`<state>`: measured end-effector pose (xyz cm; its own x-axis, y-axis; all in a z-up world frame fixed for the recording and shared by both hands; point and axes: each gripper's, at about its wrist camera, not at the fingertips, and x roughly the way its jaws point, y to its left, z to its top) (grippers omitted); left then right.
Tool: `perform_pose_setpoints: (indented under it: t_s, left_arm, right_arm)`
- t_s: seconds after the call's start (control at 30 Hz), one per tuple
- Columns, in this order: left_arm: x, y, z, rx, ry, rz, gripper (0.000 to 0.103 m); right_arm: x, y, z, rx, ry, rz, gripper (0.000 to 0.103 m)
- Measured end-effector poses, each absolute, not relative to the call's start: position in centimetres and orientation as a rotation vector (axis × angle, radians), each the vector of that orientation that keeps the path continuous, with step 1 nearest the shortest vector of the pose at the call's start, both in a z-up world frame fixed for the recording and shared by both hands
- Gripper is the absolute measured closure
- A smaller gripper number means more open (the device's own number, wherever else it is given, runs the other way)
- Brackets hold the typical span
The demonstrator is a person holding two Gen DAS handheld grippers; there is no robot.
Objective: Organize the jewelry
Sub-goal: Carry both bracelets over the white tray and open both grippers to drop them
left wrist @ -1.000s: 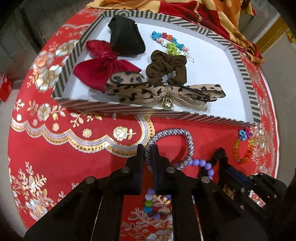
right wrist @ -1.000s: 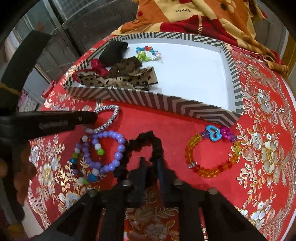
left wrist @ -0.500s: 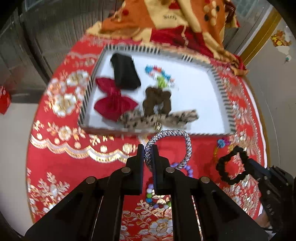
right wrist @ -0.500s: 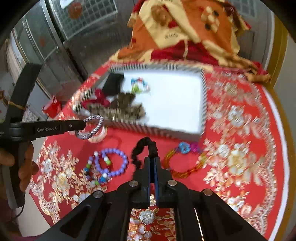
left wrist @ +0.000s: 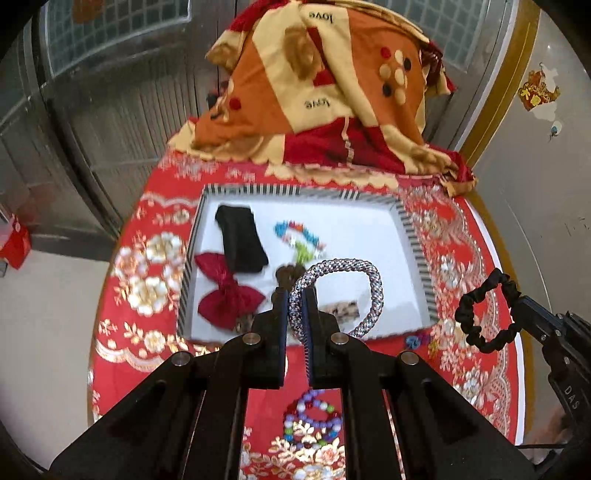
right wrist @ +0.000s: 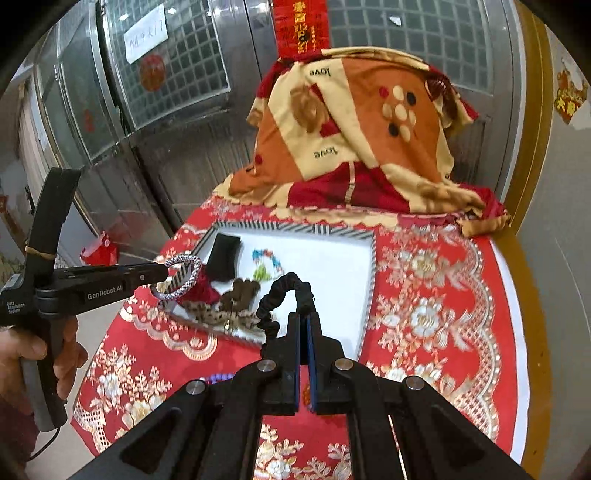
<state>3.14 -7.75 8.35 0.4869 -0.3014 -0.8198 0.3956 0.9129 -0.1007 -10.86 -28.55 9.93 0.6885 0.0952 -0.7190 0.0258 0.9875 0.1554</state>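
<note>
- Left gripper [left wrist: 295,295] clamps a woven silver bangle [left wrist: 340,295] above the striped tray [left wrist: 413,251].
- Right gripper [right wrist: 303,317] pinches a ruffled black scrunchie [right wrist: 284,295] over the tray's near edge.
- Beaded bracelets [left wrist: 314,417] lie on the red brocade cloth [left wrist: 147,314].

The word "love" is printed on the orange and cream blanket [right wrist: 354,147] heaped at the table's far edge, twice: upside down near its top at 12 o'clock, and again lower on a cream band toward 6 o'clock of the heap; the left wrist view shows the same two prints. "GenRobot.AI" stands in white on the side of the left gripper [right wrist: 162,275], at 9 o'clock in the right wrist view, with small white lettering "Data Acquisition System" on its body further back. "DAS" stands on the right gripper [left wrist: 517,314] body at 4 o'clock in the left wrist view. The red hanging [right wrist: 301,26] at 12 o'clock and the white paper notice [right wrist: 146,33] on the glass door at 11 o'clock carry characters too blurred to read
</note>
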Motion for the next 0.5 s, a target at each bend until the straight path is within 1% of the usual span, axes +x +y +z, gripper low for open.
perform_pose_setpoints:
  t_s: [0.23,0.5]
  left_arm:
    - [4.4,-9.5,8.9,0.125,0.949,-0.428,0.097]
    - [6.7,-11.1,8.2,0.131,0.963,-0.407,0.097]
  right_arm:
    - [-8.9,-29.0,10.1,0.150,0.810,0.050,0.100]
    - [-6.1,-29.9,9.0,0.167,0.826,0.068,0.100]
